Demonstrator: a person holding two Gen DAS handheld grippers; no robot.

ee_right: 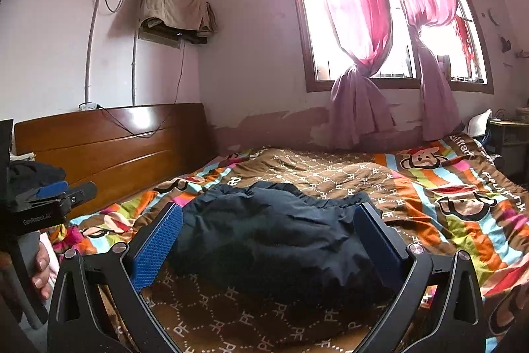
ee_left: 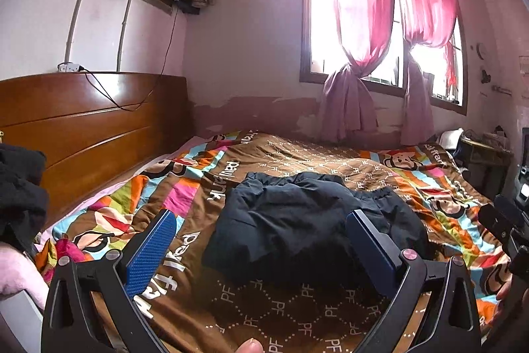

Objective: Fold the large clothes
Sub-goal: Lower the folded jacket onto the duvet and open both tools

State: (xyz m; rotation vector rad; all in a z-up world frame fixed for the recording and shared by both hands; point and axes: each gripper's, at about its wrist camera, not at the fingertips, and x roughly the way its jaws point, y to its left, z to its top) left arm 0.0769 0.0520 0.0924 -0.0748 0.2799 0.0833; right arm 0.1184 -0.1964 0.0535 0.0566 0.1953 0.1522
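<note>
**A:** Where is the garment?

**B:** The dark navy garment (ee_left: 297,220) lies bunched in a loose heap on the bed, on the brown patterned bedspread (ee_left: 264,313) with its striped cartoon-monkey borders. It sits toward the near side of the bed, with the elastic-gathered edge on its far right.

**A:** And the left claw (ee_left: 261,250)?

**B:** Spread wide, nothing between its blue pads (ee_left: 150,253). In the left wrist view the heap lies ahead of the claw, mostly between the two fingers and leaning to the right one, whose tip overlaps the cloth in the picture. Whether that tip touches the fabric I cannot tell. The left pad stands over bare bedspread, apart from the garment.

**A:** The right claw (ee_right: 269,243)?

**B:** Also gaping wide and holding nothing. In the right wrist view the garment fills the gap between its fingers, its near edge just ahead of the fingers' roots. Both tips sit at the heap's left and right flanks; contact is not clear.

**A:** Anything else around?

**B:** A wooden headboard (ee_right: 109,148) at the left, pink curtains (ee_right: 357,9) knotted at the window behind the bed, and a brown cloth (ee_right: 172,5) draped over a wall unit. The left claw also shows at the left edge of the right wrist view, beside more dark clothing (ee_left: 20,187).
</note>
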